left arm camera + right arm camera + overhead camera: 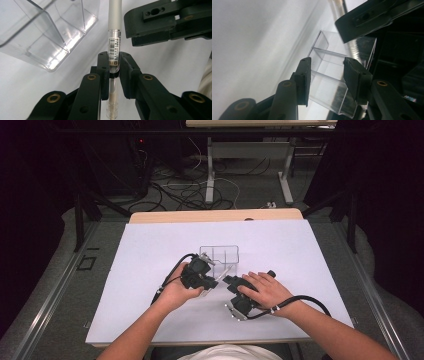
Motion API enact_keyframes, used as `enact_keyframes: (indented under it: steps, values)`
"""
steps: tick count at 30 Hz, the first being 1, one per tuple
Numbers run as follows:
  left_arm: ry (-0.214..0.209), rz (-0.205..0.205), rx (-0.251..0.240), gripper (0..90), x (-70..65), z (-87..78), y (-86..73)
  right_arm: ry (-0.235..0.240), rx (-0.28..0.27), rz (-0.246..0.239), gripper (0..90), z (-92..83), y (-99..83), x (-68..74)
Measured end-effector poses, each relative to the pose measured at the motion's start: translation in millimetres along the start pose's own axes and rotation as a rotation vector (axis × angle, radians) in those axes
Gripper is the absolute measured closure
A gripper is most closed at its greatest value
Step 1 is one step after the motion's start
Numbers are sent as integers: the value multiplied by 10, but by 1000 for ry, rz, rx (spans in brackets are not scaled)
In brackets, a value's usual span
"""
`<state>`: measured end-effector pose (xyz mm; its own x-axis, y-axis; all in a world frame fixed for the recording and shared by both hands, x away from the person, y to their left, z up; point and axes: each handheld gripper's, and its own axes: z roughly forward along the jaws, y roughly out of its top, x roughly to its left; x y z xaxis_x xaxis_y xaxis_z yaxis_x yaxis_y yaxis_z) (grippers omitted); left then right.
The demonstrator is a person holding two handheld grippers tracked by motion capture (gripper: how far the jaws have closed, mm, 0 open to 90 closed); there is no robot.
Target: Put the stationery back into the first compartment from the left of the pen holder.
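Left gripper [114, 67] clamped on a slim pen [114, 47] at the labelled mid-barrel, pads pressing both sides. Right gripper [325, 75] jaws apart, nothing held; clear organiser [332, 82] visible through the gap. White surface [150, 250] carries the clear organiser [220, 255] mid-way, a bit toward the far edge; both grippers just on its near side. Organiser looks light, rigid, slick-walled: likely slides if nudged. Pen: light, stiff, smooth barrel, may rotate in the pads. Labelled section looks the best grab. Pen tip points past the organiser's corner, near the right gripper.
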<state>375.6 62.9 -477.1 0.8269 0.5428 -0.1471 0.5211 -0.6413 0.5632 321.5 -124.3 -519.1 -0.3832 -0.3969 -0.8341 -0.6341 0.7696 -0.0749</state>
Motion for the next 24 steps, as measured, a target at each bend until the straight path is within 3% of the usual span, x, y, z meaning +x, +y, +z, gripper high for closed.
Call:
enact_keyframes:
  steps: [2, 3, 8, 9, 12, 13, 14, 15, 18, 20, 21, 24]
  values:
    - [-1, -9, -13, 792, 14, -32, 7, 2, 7, 21, 552, 3, -8, 10]
    - [5, 7, -13, 792, 35, -54, 15, 8, 20, 31, 540, -4, -8, 15]
    - [0, -18, -51, 792, 65, -131, 34, 66, 12, 85, 507, 31, -27, -12]
    - [5, -7, -54, 792, 84, -150, 40, 83, 39, 153, 499, 29, -33, 14]
    - [4, -16, -79, 792, 112, -192, 53, 98, 63, 200, 463, 51, -71, 27]
    - [9, -17, -89, 792, 123, -199, 57, 102, 82, 256, 443, 42, -82, 56]
    - [12, -28, -99, 792, 127, -207, 63, 97, 67, 265, 427, 61, -102, 51]
    - [14, -23, -101, 792, 141, -223, 69, 89, 63, 304, 408, 65, -121, 65]
    - [32, -25, -134, 792, 169, -246, 87, 94, 48, 429, 351, 80, -183, 76]
    - [39, -31, -159, 792, 189, -261, 100, 108, 58, 537, 324, 61, -208, 80]
    - [41, -32, -167, 792, 201, -272, 106, 108, 28, 550, 303, 70, -241, 59]
    - [42, -47, -208, 792, 225, -296, 122, 128, 29, 650, 248, 52, -297, 55]
